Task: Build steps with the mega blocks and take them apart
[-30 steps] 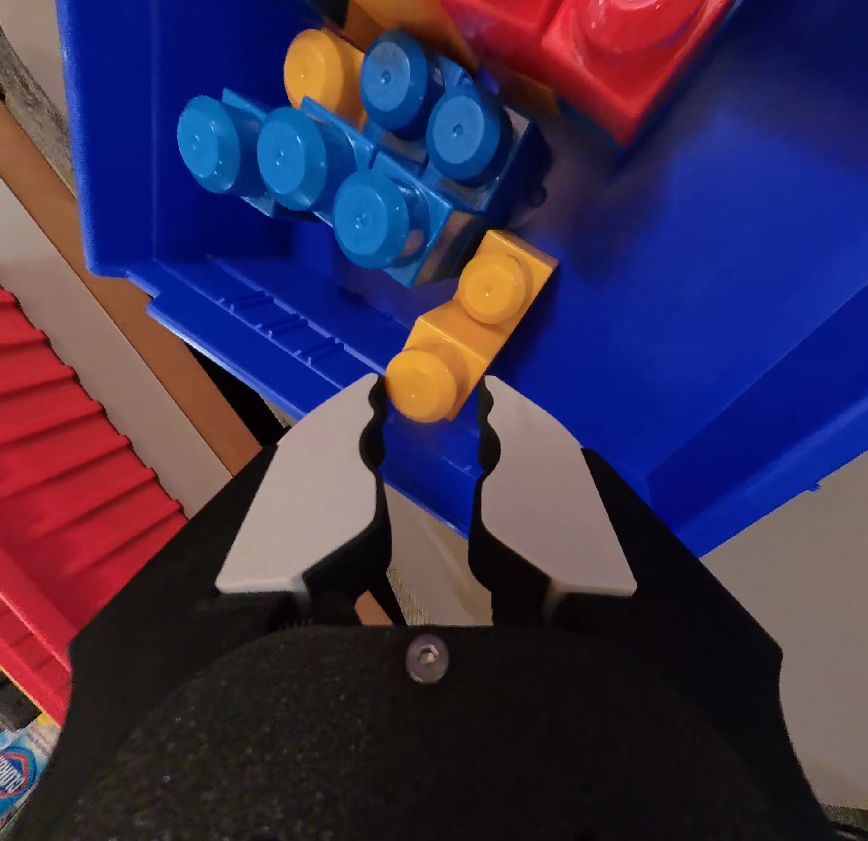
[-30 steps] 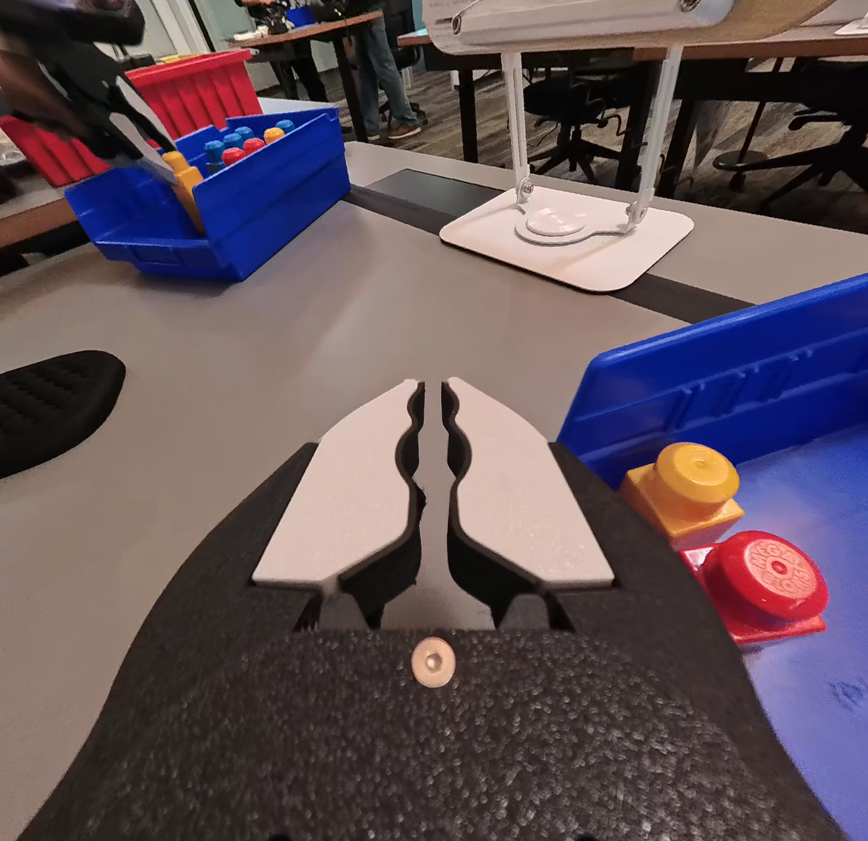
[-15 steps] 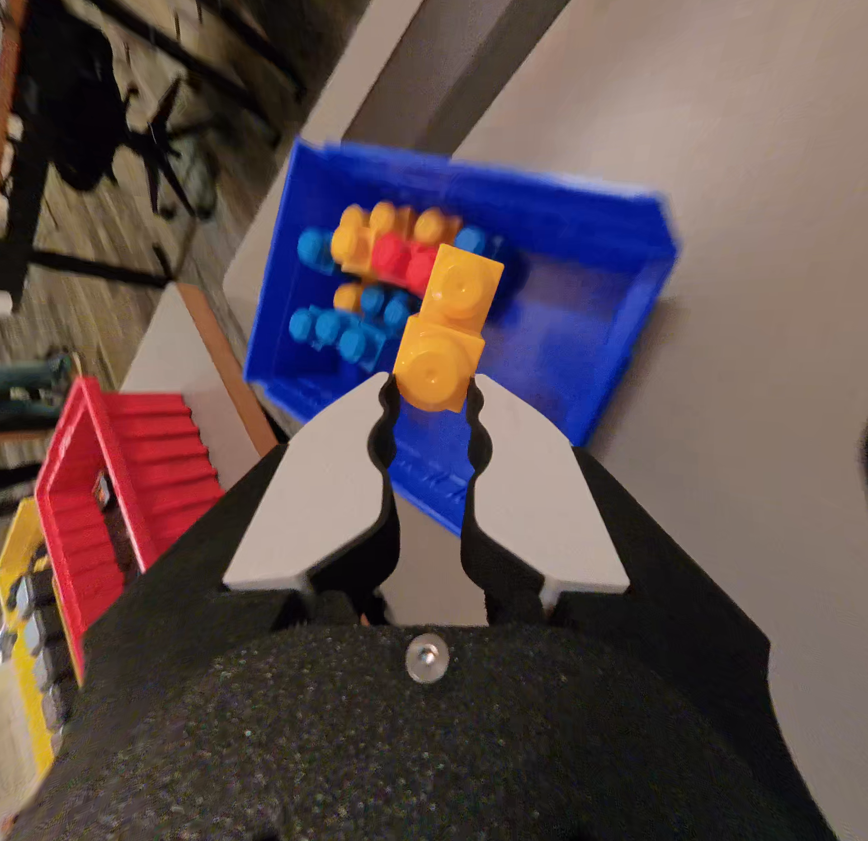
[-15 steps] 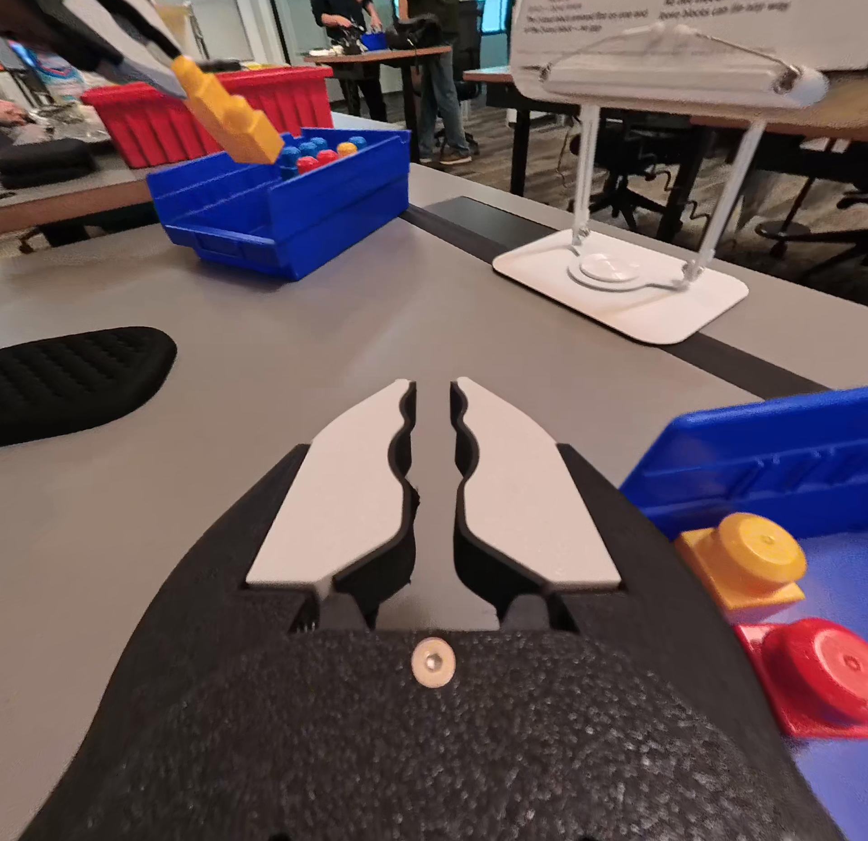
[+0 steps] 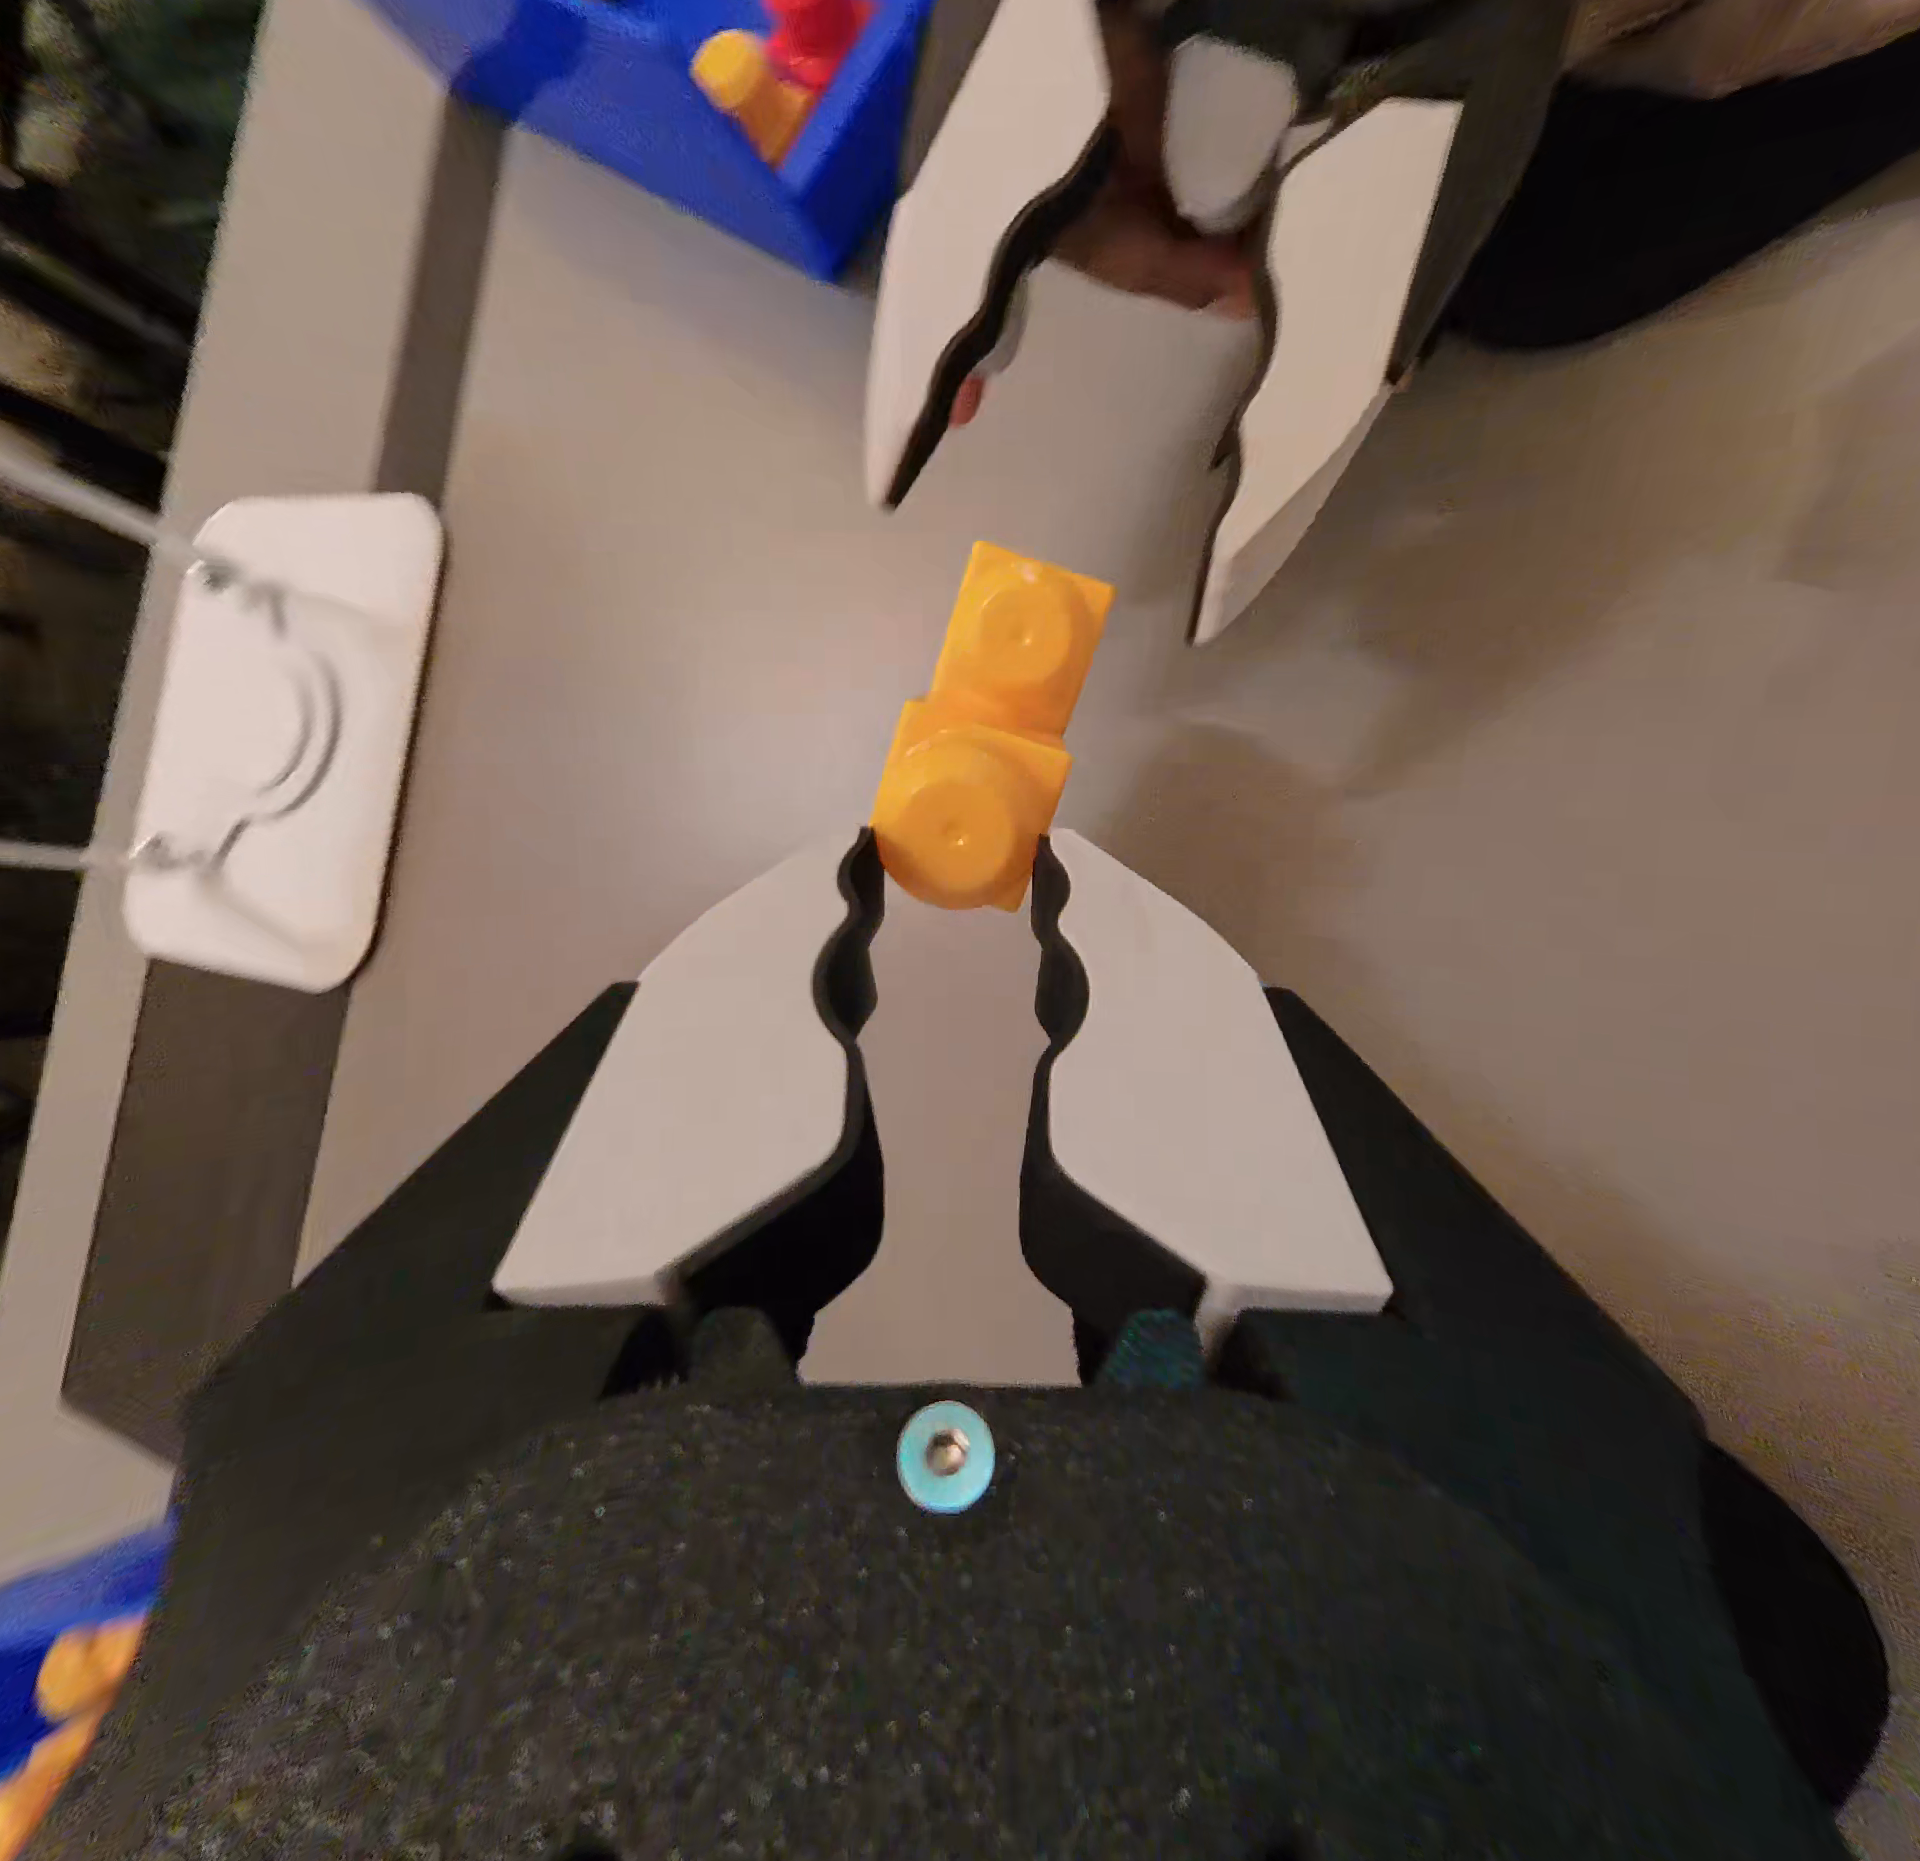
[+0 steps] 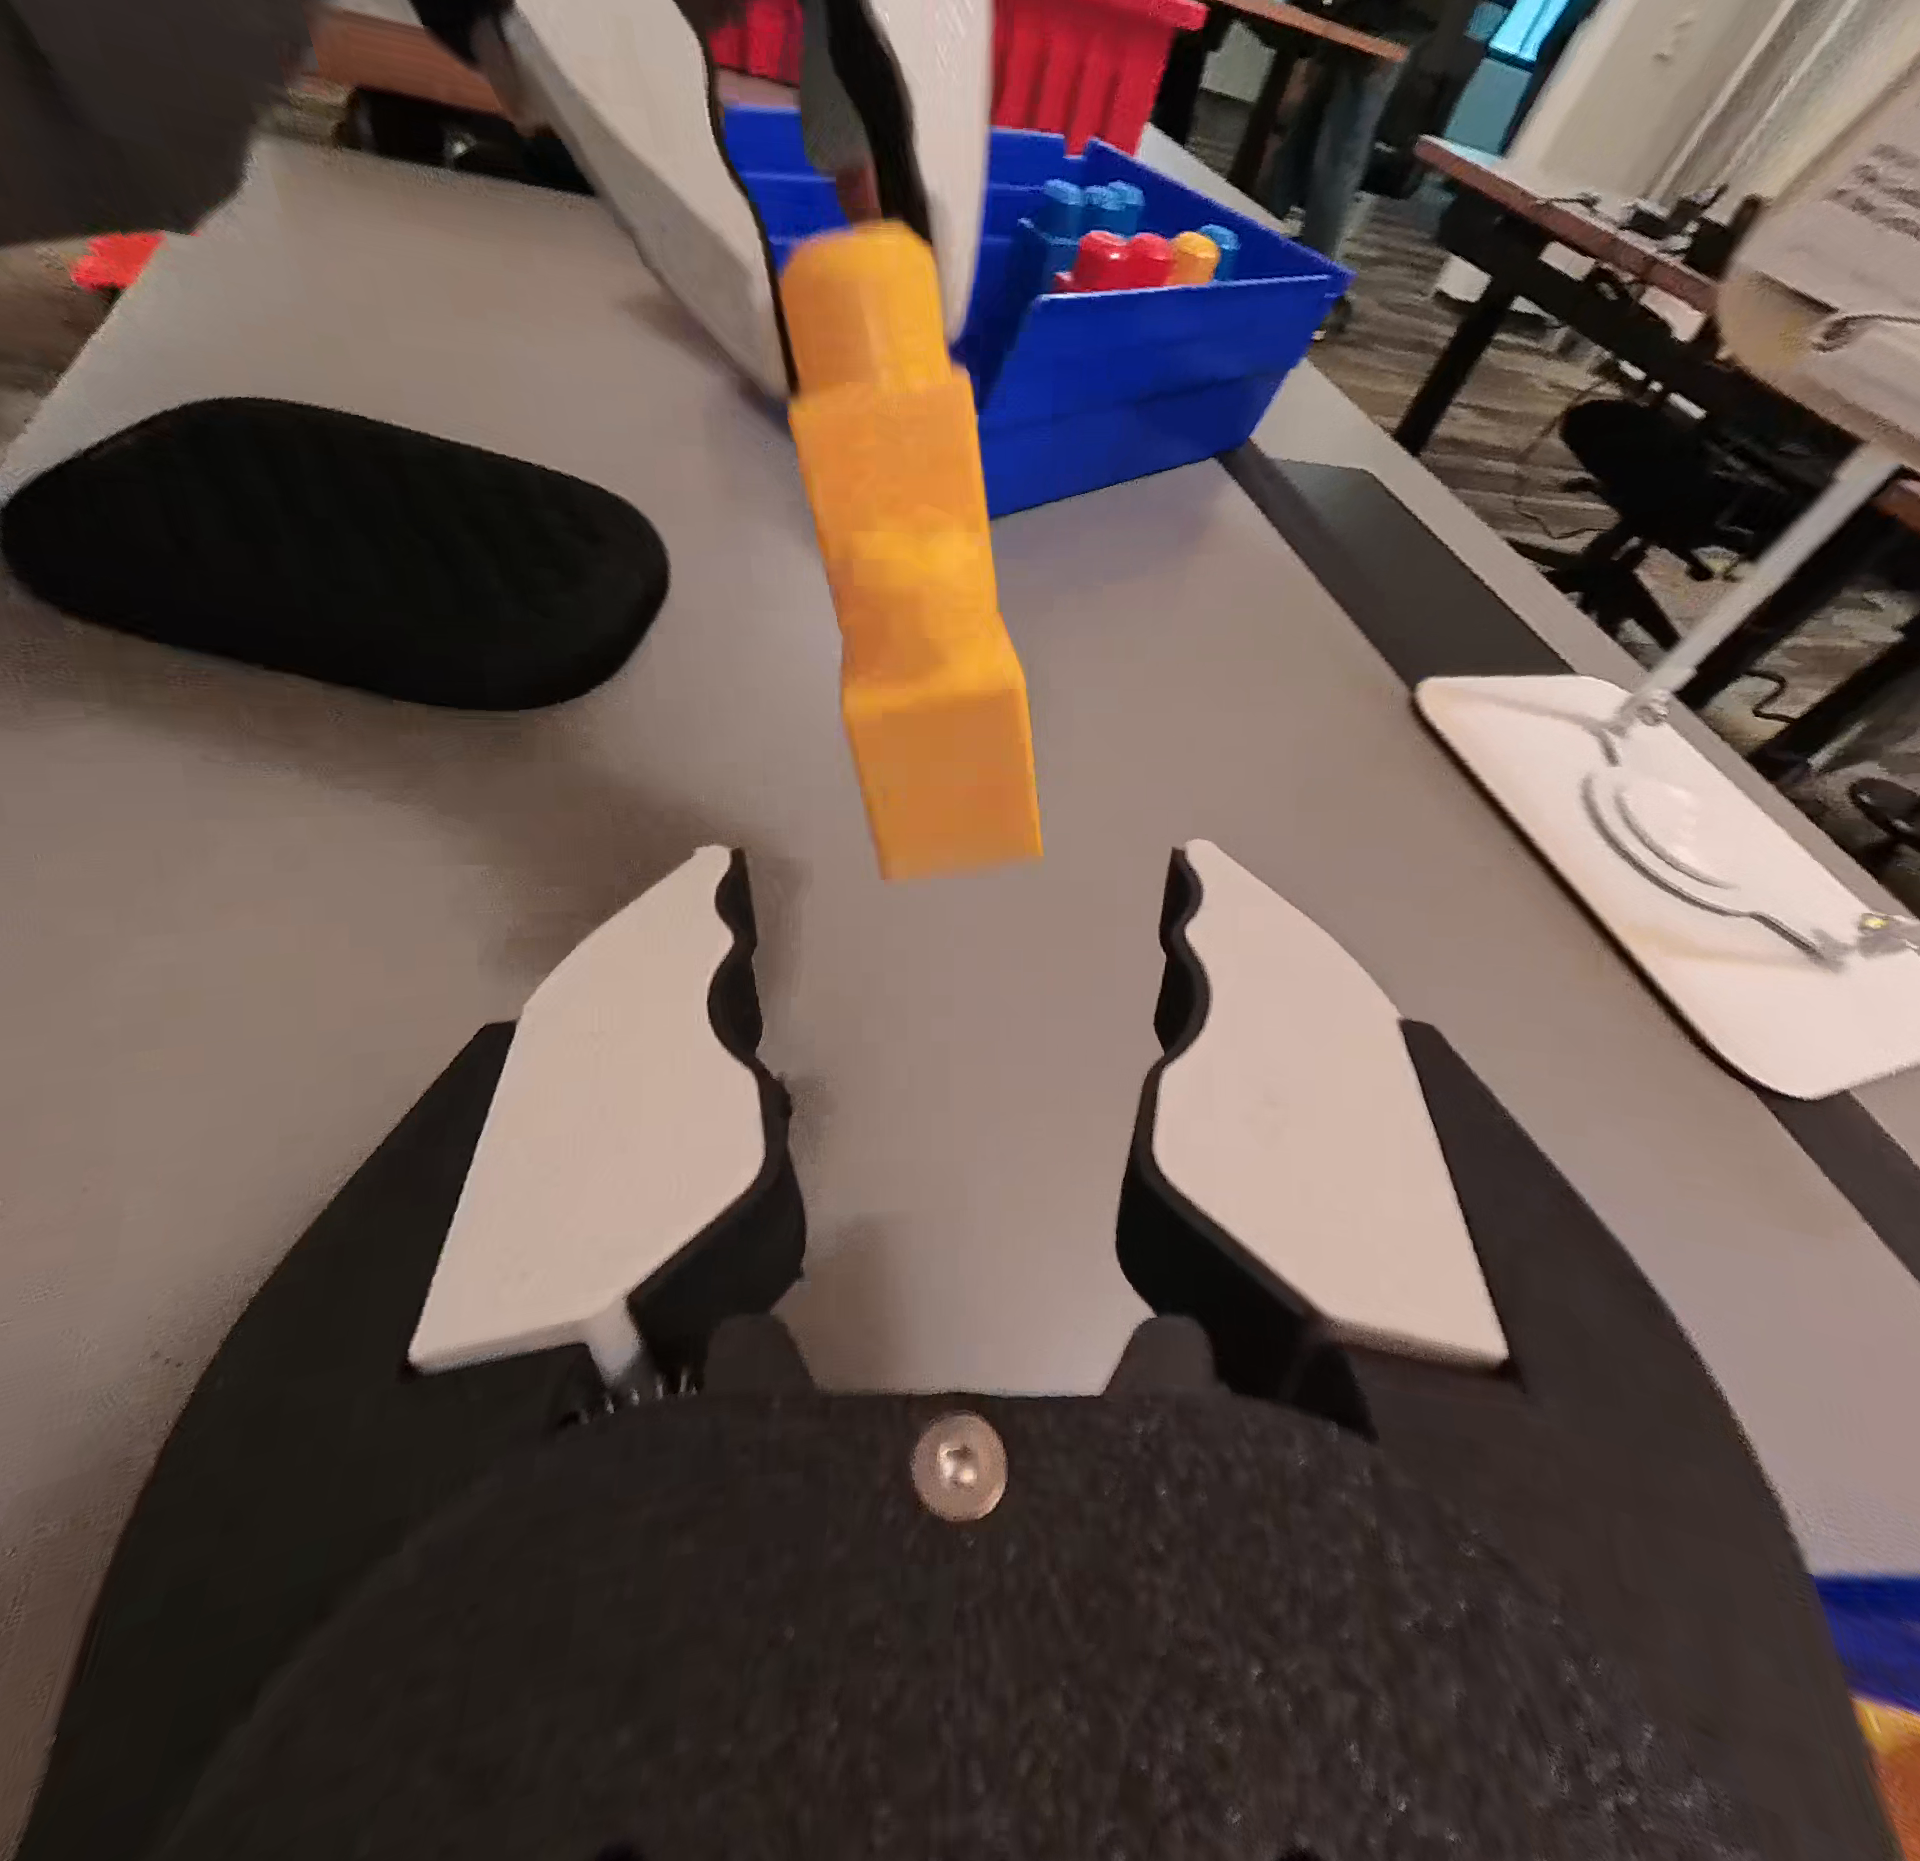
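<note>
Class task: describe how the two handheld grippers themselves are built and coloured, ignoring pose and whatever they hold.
Both the left gripper and the right gripper have a rough black body, two flat pale-grey fingers with wavy black inner pads, and a silver screw at the centre.

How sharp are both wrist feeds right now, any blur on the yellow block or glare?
Left wrist view: yellow block fairly sharp in the left gripper, the edges and right gripper motion-blurred; warm, dim light, soft shadow on the table. Right wrist view: block smeared, background bins soft, wide-angle bending; no glare.
</note>
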Tool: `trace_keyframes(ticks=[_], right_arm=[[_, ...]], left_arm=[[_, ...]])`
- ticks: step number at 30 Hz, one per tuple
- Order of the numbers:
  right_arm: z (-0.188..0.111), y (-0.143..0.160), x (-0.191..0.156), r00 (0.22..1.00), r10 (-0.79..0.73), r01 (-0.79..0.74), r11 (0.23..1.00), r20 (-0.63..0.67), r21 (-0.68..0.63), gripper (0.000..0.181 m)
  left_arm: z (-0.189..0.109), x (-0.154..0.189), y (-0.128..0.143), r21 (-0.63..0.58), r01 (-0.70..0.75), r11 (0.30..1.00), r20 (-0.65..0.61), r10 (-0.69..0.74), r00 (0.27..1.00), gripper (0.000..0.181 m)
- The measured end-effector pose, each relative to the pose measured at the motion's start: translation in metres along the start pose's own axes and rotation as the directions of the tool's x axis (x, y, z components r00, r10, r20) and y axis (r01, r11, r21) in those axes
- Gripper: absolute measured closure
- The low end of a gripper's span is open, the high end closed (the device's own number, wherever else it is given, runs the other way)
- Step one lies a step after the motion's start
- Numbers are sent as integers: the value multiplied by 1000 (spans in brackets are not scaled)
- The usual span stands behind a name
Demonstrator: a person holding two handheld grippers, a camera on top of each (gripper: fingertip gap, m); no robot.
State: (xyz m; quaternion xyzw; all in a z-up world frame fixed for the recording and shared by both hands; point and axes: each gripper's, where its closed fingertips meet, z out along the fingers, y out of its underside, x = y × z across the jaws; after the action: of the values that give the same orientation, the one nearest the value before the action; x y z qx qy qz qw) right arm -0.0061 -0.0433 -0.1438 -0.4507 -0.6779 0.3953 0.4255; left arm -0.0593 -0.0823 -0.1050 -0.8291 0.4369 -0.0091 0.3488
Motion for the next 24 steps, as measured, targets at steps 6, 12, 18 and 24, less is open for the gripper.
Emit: trace_keyframes(ticks=[6,12,18,24], right_arm=[[-4,-2,-10,997,-62,61,998,41,21,147],[-20,-17,-2,998,5,-15,990,67,139,149],[-68,-73,12,944,209,-316,795,255,518,149],[-78,-86,10,895,241,-432,671,375,602,149]], left_arm=[[33,19,-32,41,-59,997,-89,62,994,153],[21,14,-65,319,42,947,-118,-4,993,154],[10,13,-91,635,327,700,-298,-168,940,127],[21,26,-113,704,437,561,-418,-170,892,144]])
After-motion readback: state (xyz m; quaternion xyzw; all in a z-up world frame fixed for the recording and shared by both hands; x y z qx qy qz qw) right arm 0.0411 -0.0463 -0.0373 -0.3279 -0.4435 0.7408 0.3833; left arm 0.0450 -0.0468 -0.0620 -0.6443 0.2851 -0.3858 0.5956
